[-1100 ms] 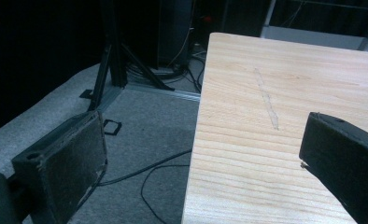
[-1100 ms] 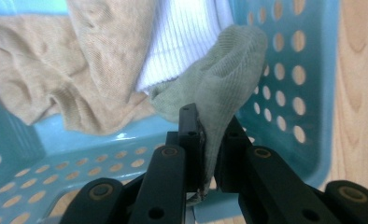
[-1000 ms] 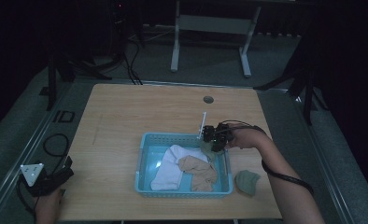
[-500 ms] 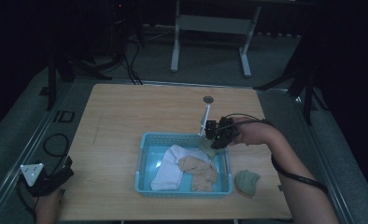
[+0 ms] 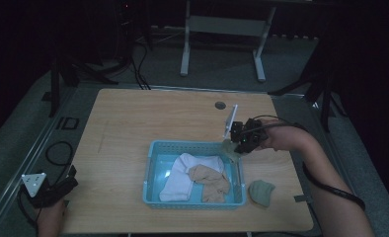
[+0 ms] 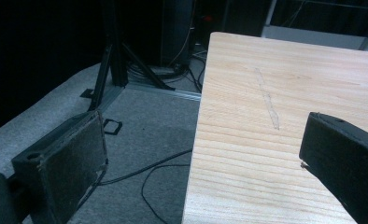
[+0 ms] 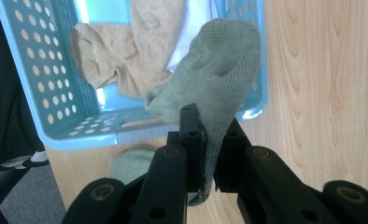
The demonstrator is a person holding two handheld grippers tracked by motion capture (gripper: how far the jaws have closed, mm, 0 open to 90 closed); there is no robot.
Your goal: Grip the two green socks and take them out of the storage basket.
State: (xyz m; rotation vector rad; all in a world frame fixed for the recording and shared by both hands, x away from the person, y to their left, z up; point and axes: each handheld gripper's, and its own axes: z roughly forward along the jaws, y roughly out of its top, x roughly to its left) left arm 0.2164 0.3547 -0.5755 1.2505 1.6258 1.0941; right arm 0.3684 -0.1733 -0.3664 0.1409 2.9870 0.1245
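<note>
Wooden table (image 5: 133, 123): right tool (image 7: 209, 140) pinches unlabelled green sock (image 7: 215, 79).

In the high view, the pale green knitted sock (image 5: 230, 149) hanging from the right tool (image 5: 240, 144) is small and dim, so its shape is hard to read. In the right gripper view, that sock's lower end disappears between the black jaws, and it covers part of the light blue perforated plastic basket (image 7: 56, 116). A second green sock (image 7: 131, 163) lies mostly hidden behind the tool. The white sock (image 7: 191, 28) is perhaps half covered.
</note>
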